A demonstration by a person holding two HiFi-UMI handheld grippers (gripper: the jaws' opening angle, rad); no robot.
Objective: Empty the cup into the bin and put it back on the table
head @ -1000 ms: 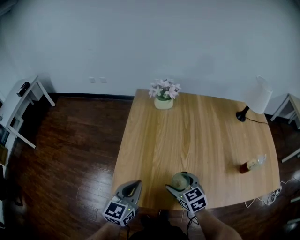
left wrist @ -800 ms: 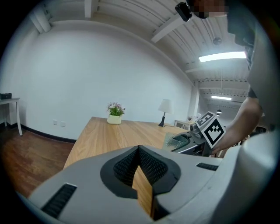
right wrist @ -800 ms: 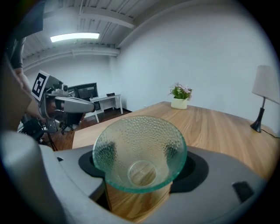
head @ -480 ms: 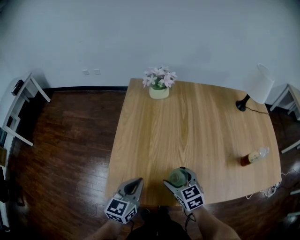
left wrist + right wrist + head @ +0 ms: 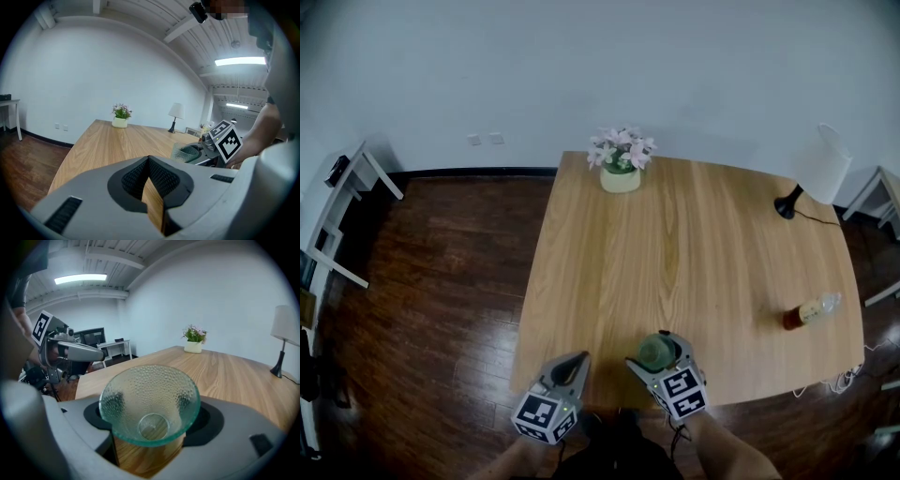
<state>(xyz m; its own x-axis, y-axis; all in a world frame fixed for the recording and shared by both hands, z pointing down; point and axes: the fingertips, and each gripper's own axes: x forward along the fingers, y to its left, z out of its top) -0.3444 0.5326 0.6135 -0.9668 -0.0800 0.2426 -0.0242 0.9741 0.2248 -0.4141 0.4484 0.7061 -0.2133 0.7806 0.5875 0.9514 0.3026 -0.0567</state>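
Note:
A clear, dimpled glass cup (image 5: 150,401) stands upright between the jaws of my right gripper (image 5: 659,356), which is shut on it. The cup (image 5: 655,352) looks empty inside. It is over the near edge of the wooden table (image 5: 694,244). My left gripper (image 5: 577,362) hovers just left of it at the table's near edge, with its jaws shut and nothing in them. In the left gripper view the closed tips (image 5: 149,160) point along the table, and the cup (image 5: 185,152) shows to the right. No bin is in view.
A pot of pink flowers (image 5: 620,173) stands at the table's far edge. A white lamp (image 5: 818,173) is at the far right corner. A bottle (image 5: 806,311) lies on its side near the right edge. White furniture (image 5: 337,216) stands on the dark wood floor to the left.
The head view has shifted a little. Both grippers stay at the table's near edge, the right one still holding the cup.

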